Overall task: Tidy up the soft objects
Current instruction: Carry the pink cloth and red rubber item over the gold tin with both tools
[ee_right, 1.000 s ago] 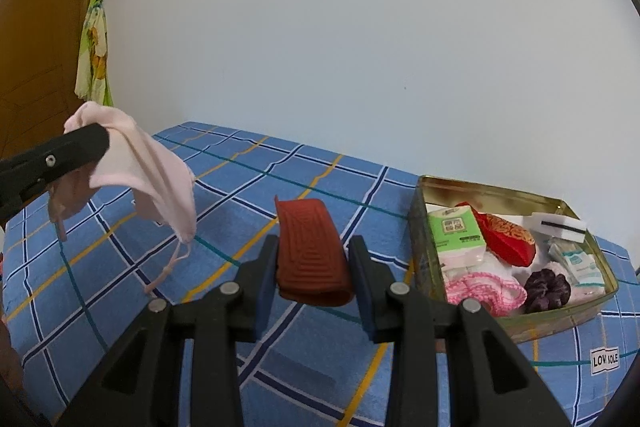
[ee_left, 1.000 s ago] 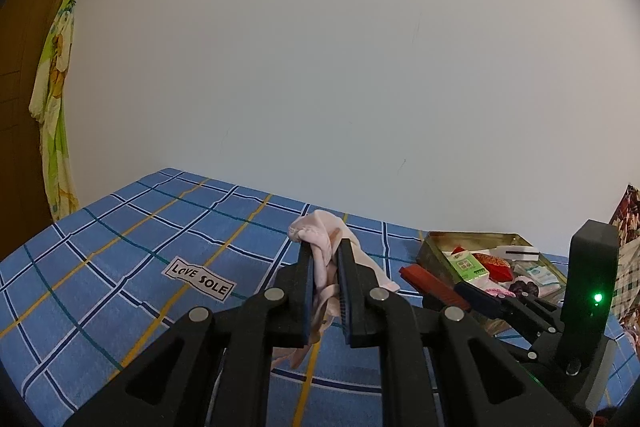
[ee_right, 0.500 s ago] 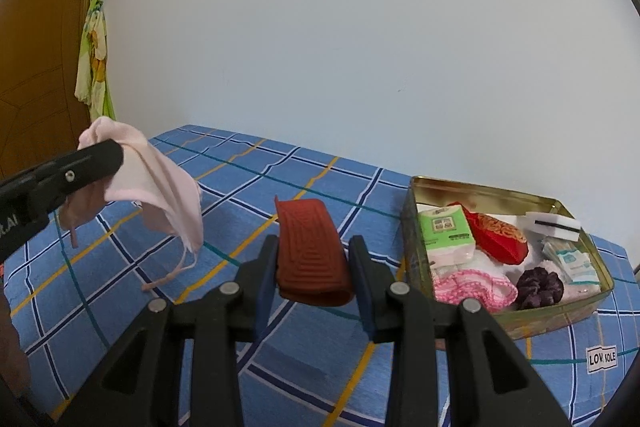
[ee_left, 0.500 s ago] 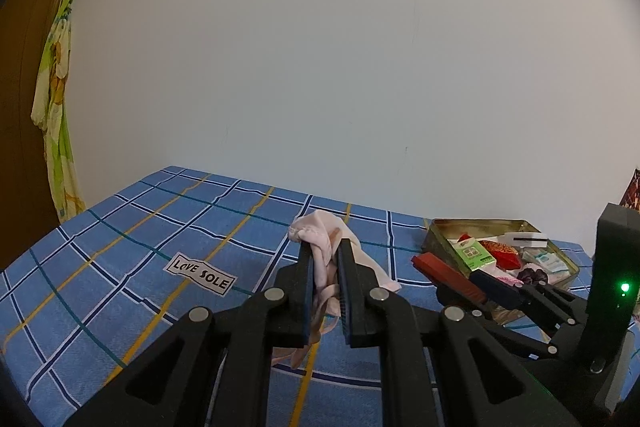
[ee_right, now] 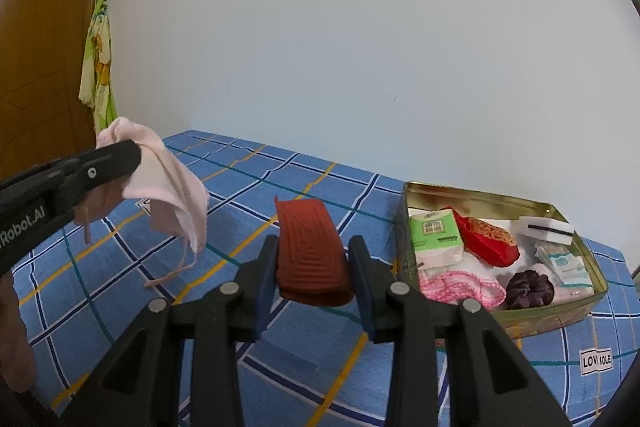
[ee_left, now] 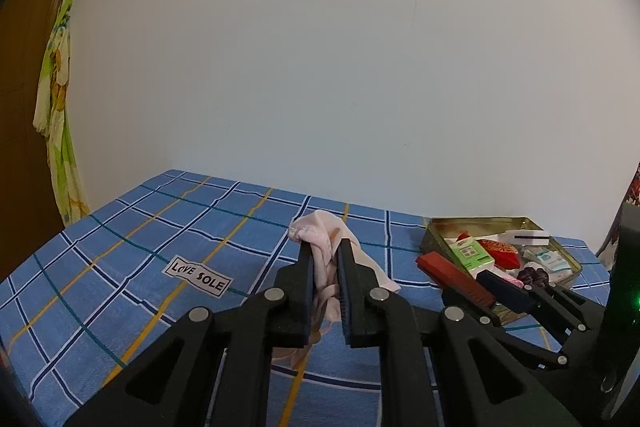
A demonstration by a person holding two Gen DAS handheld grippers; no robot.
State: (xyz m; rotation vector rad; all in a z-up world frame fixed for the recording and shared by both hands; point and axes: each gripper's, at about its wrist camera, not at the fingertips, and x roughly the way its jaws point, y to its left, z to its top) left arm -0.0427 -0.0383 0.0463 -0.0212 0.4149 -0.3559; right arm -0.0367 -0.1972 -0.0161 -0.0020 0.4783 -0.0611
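We have both tools loaded and raised above the bed. Our left gripper (ee_left: 325,267) is clamped on a pale pink fabric face mask (ee_left: 320,239), which bunches above the fingertips and hangs below them with its ear loops trailing free of the cover. Our right gripper (ee_right: 313,267) is clamped on a flat, rust-red ribbed silicone pad (ee_right: 310,251), pinched across its width so that its long axis runs straight ahead, out past the fingertips.

The relation that matters is where the open rectangular gold metal tin (ee_right: 476,193) lies: ahead and to the right of both tools, resting on the cover, with its long sides running left to right in the right wrist view. Our right hand is plainly the nearer; its fingertips sit just beside the tin's near left corner, while the left tool is well apart from it, further left. We judge the red pad goes in first, by a short swing rightward over the rim. The tin already holds a green tissue pack (ee_right: 434,235), a red embroidered pouch (ee_right: 488,239), a pink crocheted piece (ee_right: 460,287) and a dark purple scrunchie (ee_right: 528,289), so free space is scant.

The surface is a blue checked bedsheet (ee_left: 120,267) with yellow and teal lines, and behind it stands a bare white wall (ee_left: 320,67), with a wooden door at the left
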